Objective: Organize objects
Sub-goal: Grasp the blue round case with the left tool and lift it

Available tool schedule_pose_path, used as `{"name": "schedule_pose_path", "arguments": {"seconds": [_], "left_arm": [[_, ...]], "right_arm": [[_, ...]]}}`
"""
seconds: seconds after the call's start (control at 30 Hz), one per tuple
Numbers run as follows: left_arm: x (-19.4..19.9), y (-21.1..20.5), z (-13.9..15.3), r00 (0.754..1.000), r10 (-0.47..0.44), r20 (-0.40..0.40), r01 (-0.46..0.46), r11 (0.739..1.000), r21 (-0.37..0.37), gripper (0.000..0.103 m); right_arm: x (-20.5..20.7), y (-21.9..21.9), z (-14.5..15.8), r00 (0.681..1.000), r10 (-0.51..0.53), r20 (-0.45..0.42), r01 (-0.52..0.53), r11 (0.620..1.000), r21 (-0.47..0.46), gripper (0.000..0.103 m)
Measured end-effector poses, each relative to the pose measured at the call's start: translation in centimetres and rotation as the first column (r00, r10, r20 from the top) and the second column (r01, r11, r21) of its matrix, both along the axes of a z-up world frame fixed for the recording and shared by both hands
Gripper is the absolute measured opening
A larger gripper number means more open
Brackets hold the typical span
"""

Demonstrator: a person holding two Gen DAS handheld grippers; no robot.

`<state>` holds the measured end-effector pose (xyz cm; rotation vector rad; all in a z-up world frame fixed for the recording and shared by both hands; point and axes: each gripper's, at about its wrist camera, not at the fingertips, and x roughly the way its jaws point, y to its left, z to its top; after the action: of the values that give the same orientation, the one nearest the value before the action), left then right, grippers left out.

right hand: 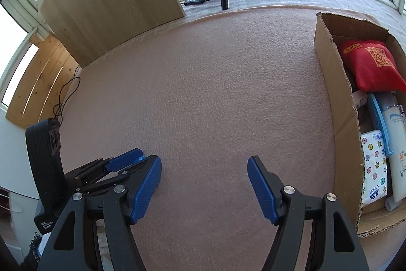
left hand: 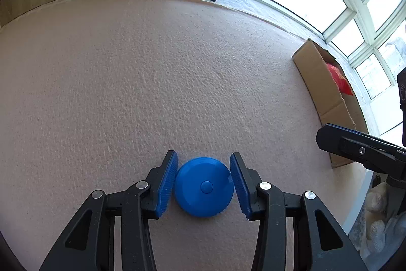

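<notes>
A: Left gripper (left hand: 203, 182) brackets blue disc (left hand: 204, 186) lying flat on mat (left hand: 177, 80); jaws near its rim, contact unclear. Right gripper (right hand: 204, 188) wide open, empty.

B: Probably light, rigid, slick plastic. Squeeze across the rim.

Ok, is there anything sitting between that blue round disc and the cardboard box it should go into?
Nothing visible does. The blue disc lies between the left gripper's open fingers, and only bare pink mat stretches from it to the cardboard box. The right gripper hangs open over that mat; the box's near wall must be cleared.
</notes>
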<state>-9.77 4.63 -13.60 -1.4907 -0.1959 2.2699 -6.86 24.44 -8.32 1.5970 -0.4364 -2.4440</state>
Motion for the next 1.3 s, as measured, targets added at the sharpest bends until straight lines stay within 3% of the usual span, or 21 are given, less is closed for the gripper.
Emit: {"name": "schedule_pose_path", "arguments": {"seconds": [0.07, 0.27, 0.37, 0.43, 0.67, 1.07, 1.2, 1.3], "left_arm": [[0.9, -0.4, 0.3, 1.000, -0.003, -0.004, 0.003, 1.000, -0.008, 0.067], [3.3, -0.9, 0.6, 0.998, -0.065, -0.007, 0.065, 0.998, -0.024, 0.067], [3.3, -1.2, 0.5, 0.998, -0.067, 0.002, 0.067, 0.998, 0.007, 0.067], [2.9, -1.5, 0.4, 0.998, -0.056, 0.010, 0.055, 0.998, 0.044, 0.065], [2.2, -2.0, 0.0, 0.998, -0.052, 0.028, 0.050, 0.996, 0.067, 0.055], [2.2, -2.1, -0.3, 0.998, -0.062, 0.025, 0.060, 0.995, 0.075, 0.045], [2.5, -1.8, -0.2, 0.998, -0.069, 0.006, 0.069, 0.997, 0.045, 0.042], [2.5, -1.3, -0.2, 0.997, -0.071, 0.007, 0.071, 0.997, 0.043, 0.041]], "right_arm": [[0.1, -0.3, -0.2, 1.000, 0.013, 0.007, -0.013, 1.000, -0.004, 0.067], [0.1, -2.5, -1.2, 0.996, 0.087, 0.036, -0.087, 0.996, -0.018, 0.067], [-0.2, -3.5, -2.0, 0.989, 0.129, 0.068, -0.125, 0.990, -0.061, 0.067], [-0.4, -4.2, -2.5, 0.986, 0.145, 0.081, -0.139, 0.987, -0.078, 0.067], [-1.0, -5.3, -3.3, 0.982, 0.161, 0.098, -0.152, 0.984, -0.088, 0.066], [-1.6, -6.4, -4.8, 0.974, 0.179, 0.139, -0.161, 0.978, -0.133, 0.044], [-1.6, -6.6, -4.8, 0.971, 0.192, 0.140, -0.172, 0.974, -0.145, 0.034], [-1.6, -6.9, -4.7, 0.973, 0.190, 0.133, -0.174, 0.977, -0.127, 0.033]]}}
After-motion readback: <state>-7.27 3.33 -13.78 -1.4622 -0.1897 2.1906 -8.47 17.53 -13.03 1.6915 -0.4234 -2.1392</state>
